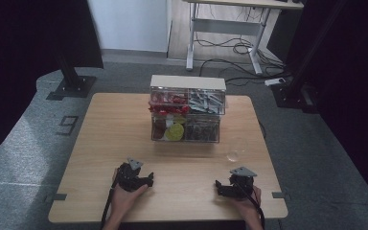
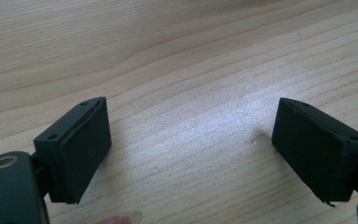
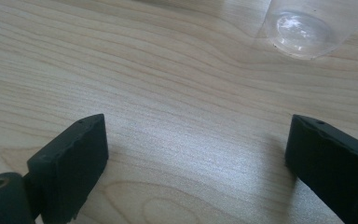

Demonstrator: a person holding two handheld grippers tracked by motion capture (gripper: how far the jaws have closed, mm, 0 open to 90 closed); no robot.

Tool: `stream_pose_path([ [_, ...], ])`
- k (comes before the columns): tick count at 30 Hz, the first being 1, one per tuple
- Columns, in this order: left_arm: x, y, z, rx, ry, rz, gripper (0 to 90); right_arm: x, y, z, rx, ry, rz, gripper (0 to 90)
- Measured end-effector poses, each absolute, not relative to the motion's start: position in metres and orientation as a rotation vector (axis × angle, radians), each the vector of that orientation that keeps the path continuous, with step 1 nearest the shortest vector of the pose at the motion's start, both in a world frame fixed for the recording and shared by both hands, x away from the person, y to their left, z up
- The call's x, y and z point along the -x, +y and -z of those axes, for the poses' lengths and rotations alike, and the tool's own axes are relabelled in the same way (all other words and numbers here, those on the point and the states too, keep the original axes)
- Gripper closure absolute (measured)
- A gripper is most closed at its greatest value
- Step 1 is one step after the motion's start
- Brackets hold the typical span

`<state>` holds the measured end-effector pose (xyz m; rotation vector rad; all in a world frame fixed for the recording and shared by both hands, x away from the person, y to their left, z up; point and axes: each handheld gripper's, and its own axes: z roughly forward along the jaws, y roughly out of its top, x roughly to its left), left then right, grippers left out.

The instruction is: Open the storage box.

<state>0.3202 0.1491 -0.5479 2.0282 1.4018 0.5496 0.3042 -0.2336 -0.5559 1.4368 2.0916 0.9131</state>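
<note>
Near the front edge of the bench (image 1: 105,143), well short of the clear drawer box (image 1: 187,109) that stands toward the far side, both tools rest low on the wood with nothing between their jaws. The left tool (image 1: 146,181) lies on the person's left of the box, held from below by a hand, its jaws spread wide in the left gripper view over bare grain (image 2: 191,135). The right tool (image 1: 220,188) sits on the other side, likewise wide open and empty, and its own view (image 3: 196,158) looks along the wood toward the clear plastic cup (image 3: 303,28). That cup (image 1: 236,150) stands upright in front of the box's right corner, just ahead of the right tool, which suggests it is the thing to be reached for; the open jaws and the resting posture read as a ready stance before any grasp. The box has four see-through compartments: red items upper left, pale grey pieces upper right, yellow and dark things lower left, and dark bits lower right, though what they are is probably too small to tell. The bench is light wood with a plain grain, standing on grey speckled carpet (image 1: 28,139). Behind the box a white desk frame (image 1: 230,28) stands with loose cables (image 1: 239,48) under it, and dark stands (image 1: 72,81) flank the room.
</note>
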Motion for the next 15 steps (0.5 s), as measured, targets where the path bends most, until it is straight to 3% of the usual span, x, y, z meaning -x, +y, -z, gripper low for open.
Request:
stream_pose_path([
  [15,-0.3153,0.1512,0.5469,-1.995,1.426,-0.575,21.5,-0.3045,-0.2349,0.5557,-1.433,2.090,-0.919,8.2],
])
